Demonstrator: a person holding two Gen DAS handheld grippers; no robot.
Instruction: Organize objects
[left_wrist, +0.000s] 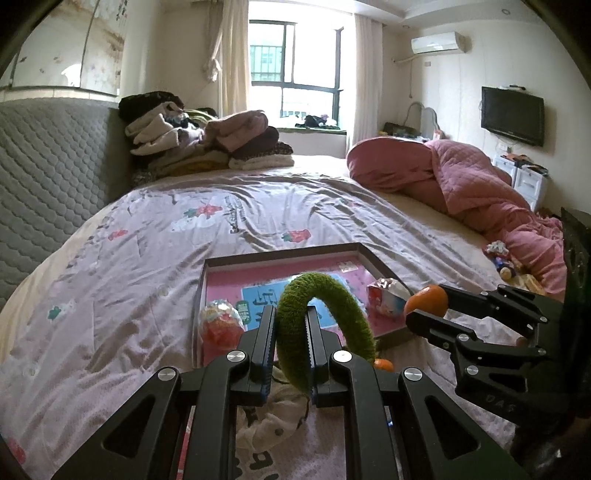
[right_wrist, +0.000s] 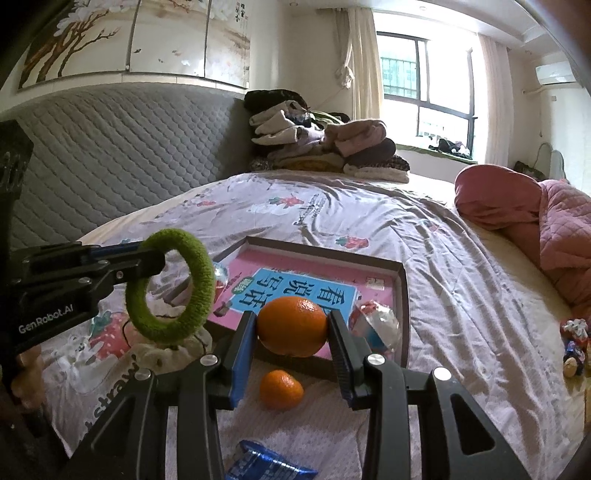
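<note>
My left gripper (left_wrist: 290, 325) is shut on a fuzzy green ring (left_wrist: 334, 295), held upright above the bed; the ring (right_wrist: 195, 273) and that gripper (right_wrist: 159, 258) also show at the left of the right wrist view. My right gripper (right_wrist: 293, 328) is shut on an orange (right_wrist: 291, 325), lifted over the near edge of a shallow brown-rimmed tray (right_wrist: 404, 295). From the left wrist view the orange (left_wrist: 426, 301) sits in the right gripper (left_wrist: 428, 306) beside the tray (left_wrist: 280, 254). A smaller orange (right_wrist: 280, 389) lies on the sheet below.
The tray holds a pink and blue book (right_wrist: 295, 288) and wrapped snacks (right_wrist: 376, 325), (left_wrist: 221, 325). A blue packet (right_wrist: 266, 465) and a white cloth (right_wrist: 173, 354) lie near me. Folded clothes (left_wrist: 207, 144) sit far back, a pink quilt (left_wrist: 472, 184) and small toys (right_wrist: 574, 343) to the right.
</note>
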